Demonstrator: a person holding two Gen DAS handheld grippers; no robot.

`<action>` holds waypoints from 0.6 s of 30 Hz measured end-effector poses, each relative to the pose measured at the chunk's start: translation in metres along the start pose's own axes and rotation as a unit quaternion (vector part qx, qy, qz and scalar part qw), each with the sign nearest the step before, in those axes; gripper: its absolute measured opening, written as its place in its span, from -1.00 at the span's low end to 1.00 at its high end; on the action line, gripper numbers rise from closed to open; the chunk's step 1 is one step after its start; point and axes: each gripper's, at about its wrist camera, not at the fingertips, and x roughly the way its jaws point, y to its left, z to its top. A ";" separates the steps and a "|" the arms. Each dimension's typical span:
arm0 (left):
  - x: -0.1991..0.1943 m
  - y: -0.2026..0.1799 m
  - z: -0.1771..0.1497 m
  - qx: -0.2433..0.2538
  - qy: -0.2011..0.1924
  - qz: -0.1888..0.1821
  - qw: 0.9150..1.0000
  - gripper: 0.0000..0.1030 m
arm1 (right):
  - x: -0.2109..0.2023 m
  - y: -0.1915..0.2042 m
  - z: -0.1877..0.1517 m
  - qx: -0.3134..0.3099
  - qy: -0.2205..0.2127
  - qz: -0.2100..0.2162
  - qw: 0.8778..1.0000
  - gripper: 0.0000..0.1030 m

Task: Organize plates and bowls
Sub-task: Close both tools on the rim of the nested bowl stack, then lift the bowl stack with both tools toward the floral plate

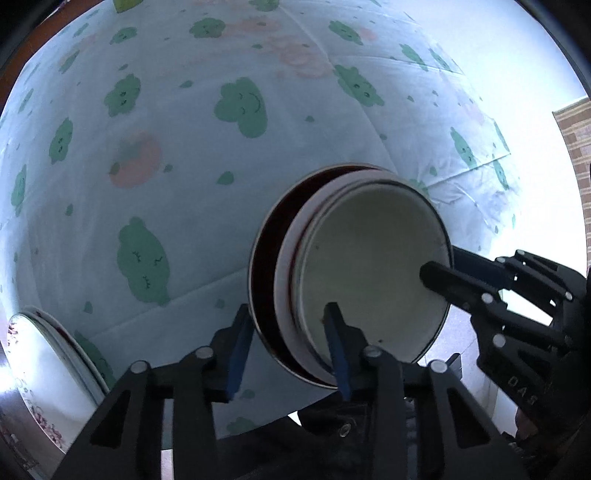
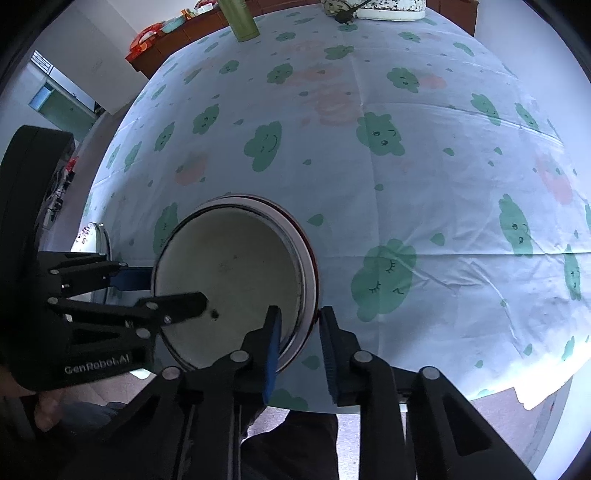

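Two grippers pinch opposite rims of the stacked bowls (image 1: 369,266) at lower centre of the frame, left gripper (image 1: 288,347) and right gripper (image 2: 299,347) each clamped across the wall, so lifting evenly and level should keep the stack nested.

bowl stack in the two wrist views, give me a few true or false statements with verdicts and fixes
1. The bowl stack sits on a tablecloth printed with green clouds. True.
2. Each gripper has one finger inside the top bowl and one outside the stack's wall. True: left gripper, right gripper.
3. The top bowl holds soup. False: its pale inside looks empty.
4. A green bottle stands right beside the stack. False: it stands at the table's far edge.
5. Only one bowl is here. False: several nest together.
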 end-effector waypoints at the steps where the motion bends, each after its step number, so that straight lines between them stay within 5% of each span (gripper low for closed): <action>1: 0.000 -0.001 0.000 0.001 -0.001 0.000 1.000 -0.27 | 0.000 0.000 0.000 0.001 0.000 0.000 1.000 -0.59; 18: -0.018 0.000 -0.003 0.012 -0.025 0.005 1.000 -0.36 | -0.007 0.003 0.003 -0.005 -0.005 -0.007 1.000 -0.59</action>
